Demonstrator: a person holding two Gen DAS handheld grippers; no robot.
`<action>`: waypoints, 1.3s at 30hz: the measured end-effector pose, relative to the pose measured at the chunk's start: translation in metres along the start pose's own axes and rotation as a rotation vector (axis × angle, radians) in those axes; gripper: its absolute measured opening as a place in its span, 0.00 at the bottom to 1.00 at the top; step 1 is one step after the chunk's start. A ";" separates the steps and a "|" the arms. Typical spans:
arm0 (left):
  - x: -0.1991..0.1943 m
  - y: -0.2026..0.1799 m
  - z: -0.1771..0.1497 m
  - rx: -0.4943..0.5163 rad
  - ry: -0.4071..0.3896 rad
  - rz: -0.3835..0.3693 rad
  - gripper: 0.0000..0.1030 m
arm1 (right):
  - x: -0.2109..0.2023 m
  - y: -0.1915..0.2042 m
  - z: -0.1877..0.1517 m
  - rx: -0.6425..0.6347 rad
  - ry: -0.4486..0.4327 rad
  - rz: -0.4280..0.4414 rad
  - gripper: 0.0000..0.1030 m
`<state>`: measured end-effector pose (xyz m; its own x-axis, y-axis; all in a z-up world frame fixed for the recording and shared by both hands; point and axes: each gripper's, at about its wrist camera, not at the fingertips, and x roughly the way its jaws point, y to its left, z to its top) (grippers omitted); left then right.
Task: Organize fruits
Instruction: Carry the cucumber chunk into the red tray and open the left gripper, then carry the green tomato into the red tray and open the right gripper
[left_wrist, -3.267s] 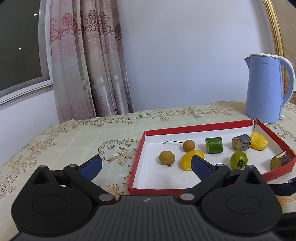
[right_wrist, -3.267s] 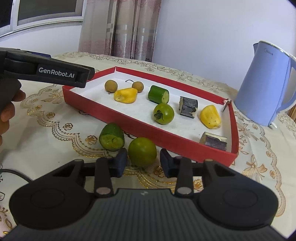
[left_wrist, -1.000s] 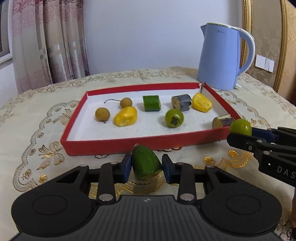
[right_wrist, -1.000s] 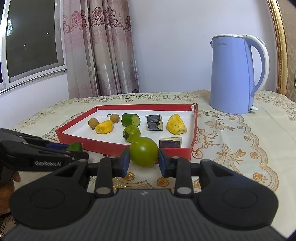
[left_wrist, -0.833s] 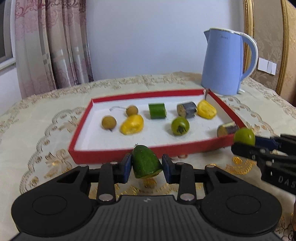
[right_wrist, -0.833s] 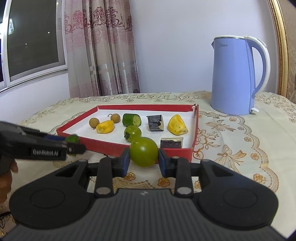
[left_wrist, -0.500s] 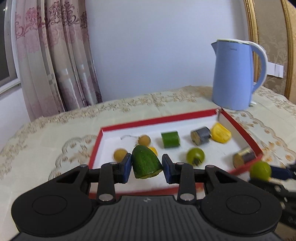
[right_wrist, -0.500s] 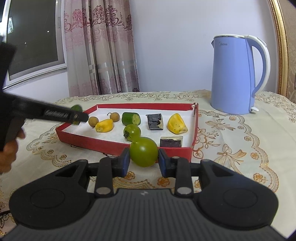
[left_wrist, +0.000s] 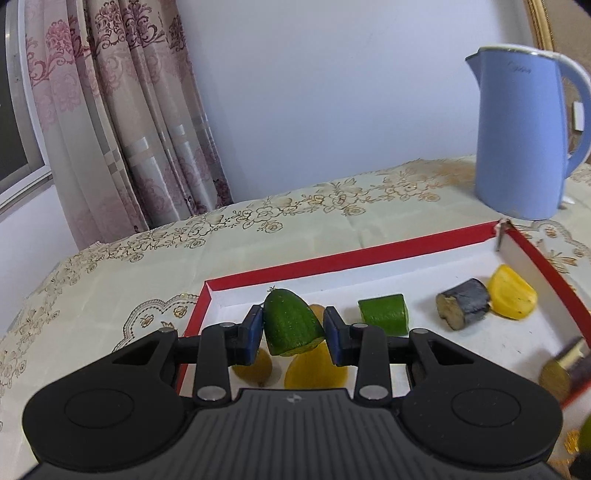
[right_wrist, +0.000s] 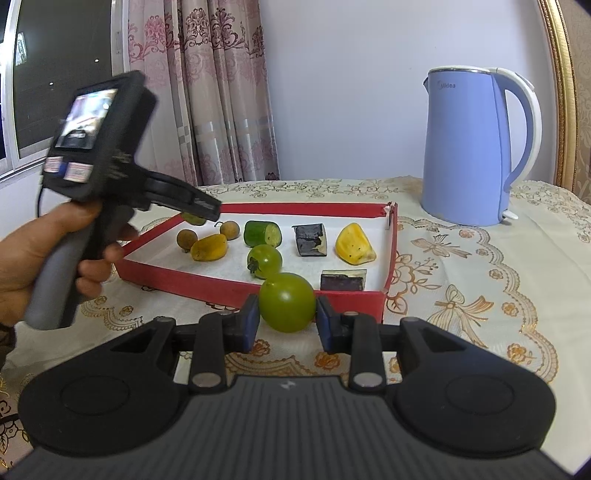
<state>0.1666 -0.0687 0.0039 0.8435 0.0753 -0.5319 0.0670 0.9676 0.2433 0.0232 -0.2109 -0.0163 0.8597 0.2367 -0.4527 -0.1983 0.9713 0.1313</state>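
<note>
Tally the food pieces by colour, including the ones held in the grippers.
Green: 4 (cucumber chunk, tomato, held round fruit, held cucumber end)
Yellow pieces: 2
Brown round fruits: 2
Dark chunks: 2
Total: 10

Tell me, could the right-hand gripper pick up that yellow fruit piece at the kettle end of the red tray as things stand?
Probably not yet. The right gripper is shut on a round green fruit, so its jaws are full. The path looks free: the yellow piece lies uncovered in the open red tray, beyond the low wall.
</note>
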 end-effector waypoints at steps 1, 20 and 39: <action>0.003 -0.001 0.001 0.000 0.004 0.002 0.34 | 0.000 0.000 0.000 0.000 0.000 0.000 0.29; 0.029 -0.006 0.004 0.011 0.038 0.086 0.35 | 0.000 0.000 0.000 0.000 0.002 0.000 0.29; -0.020 0.039 0.008 -0.073 -0.019 0.142 0.64 | 0.003 -0.001 0.000 0.000 0.010 -0.003 0.29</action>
<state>0.1567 -0.0339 0.0304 0.8519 0.2082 -0.4805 -0.0918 0.9627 0.2544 0.0255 -0.2107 -0.0178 0.8553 0.2340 -0.4622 -0.1957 0.9720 0.1300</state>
